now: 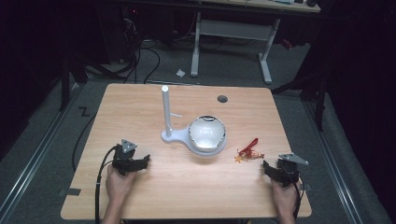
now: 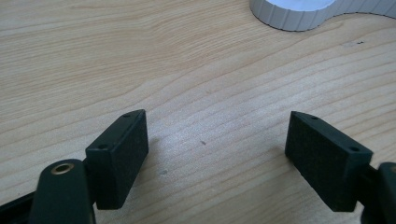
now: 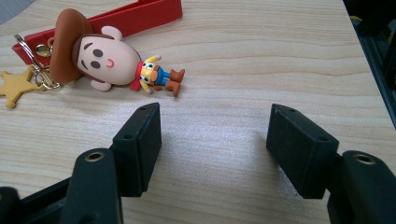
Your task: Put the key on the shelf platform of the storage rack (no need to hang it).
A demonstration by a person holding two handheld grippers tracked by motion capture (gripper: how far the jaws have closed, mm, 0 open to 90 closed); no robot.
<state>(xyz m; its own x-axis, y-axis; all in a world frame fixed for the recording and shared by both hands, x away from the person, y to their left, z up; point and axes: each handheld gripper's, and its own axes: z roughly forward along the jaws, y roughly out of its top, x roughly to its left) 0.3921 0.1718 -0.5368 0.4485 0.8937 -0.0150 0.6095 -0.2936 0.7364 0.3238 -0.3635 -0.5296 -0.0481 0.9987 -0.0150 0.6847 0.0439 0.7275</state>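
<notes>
Right now my right claw (image 3: 212,144) is released, jaws wide over bare desk near the right front edge, with the cowboy keychain (image 3: 109,56) lying just beyond. My left claw (image 2: 217,149) gapes too, near the left front edge.

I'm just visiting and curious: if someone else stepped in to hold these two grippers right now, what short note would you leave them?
Left gripper: open, holding nothing, low over the table.
Right gripper: open, holding nothing, just short of the cowboy keychain.
The keychain lies flat, red strap and yellow star attached, right of the white stand and its round mirror.
Done: nothing picked up.
Left: probably grasp the keychain, perhaps hang it on the stand.
</notes>
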